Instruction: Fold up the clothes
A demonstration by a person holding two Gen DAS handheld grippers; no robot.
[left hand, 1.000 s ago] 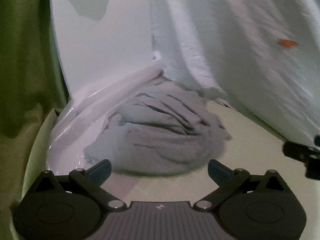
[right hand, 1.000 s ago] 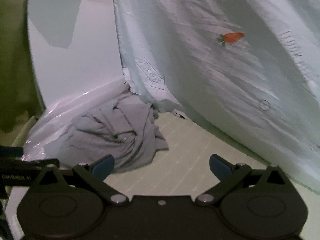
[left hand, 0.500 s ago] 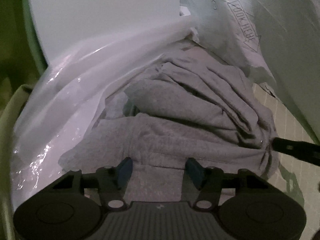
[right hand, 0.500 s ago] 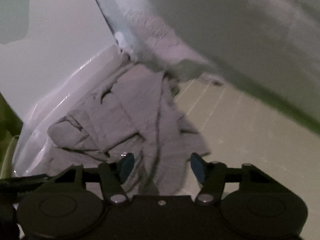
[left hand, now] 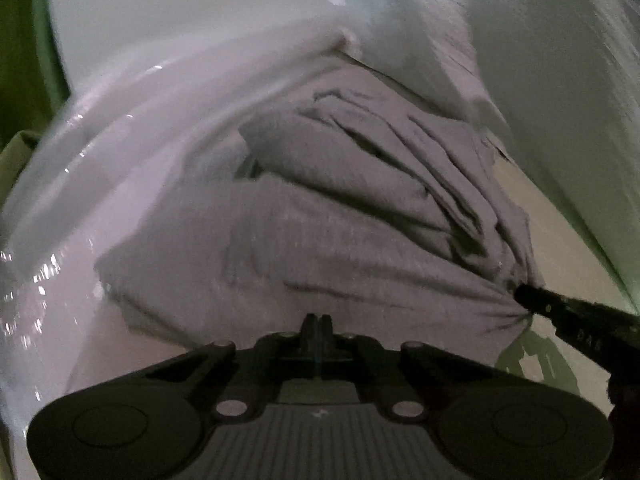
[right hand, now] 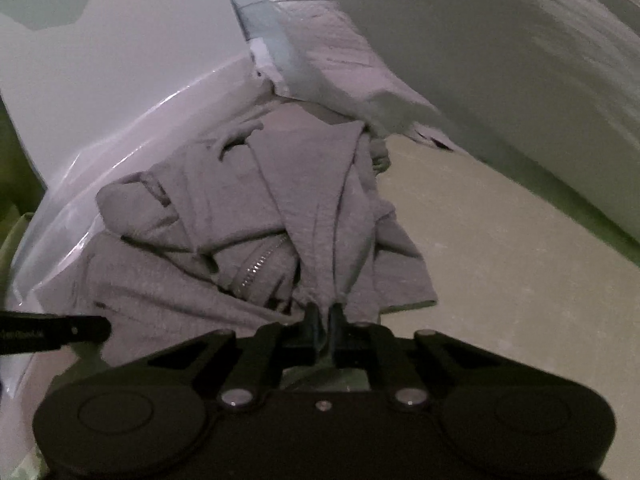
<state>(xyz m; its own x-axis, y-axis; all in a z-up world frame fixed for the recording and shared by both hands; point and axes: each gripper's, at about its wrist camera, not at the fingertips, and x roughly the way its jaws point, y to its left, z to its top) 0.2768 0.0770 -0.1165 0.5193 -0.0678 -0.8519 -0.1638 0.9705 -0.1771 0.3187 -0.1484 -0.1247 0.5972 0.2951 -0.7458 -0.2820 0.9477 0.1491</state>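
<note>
On a pale, faintly striped bed surface (right hand: 500, 248), in dim light: a crumpled gray zip-up sweatshirt (right hand: 248, 216), heaped against a shiny clear plastic bag (left hand: 120, 152) at its left and far side. Metal zipper (right hand: 260, 266) visible among the folds near the middle of the heap.

Left gripper (left hand: 318, 322) low at the near edge of the sweatshirt, jaws pressed together on a flat layer of gray cloth. Right gripper (right hand: 322, 312) likewise clenched, pinching a gathered ridge of the same cloth, with folds fanning away from the grip. In the left view, the right gripper's dark finger seen entering from the right edge, cloth bunched and puckered around its tip. In the right view, the left gripper's dark finger seen at the left edge, touching the sweatshirt's near-left part.

Small pale lettering on both dark fingers, too blurred to read. Faint printed marks on a large pale sheet (right hand: 480, 40) that rises steeply behind and to the right of the sweatshirt, also unreadable.

Smooth white wall (right hand: 140, 40) beyond the bag. Green fabric (left hand: 24, 60) along the far left edge.
</note>
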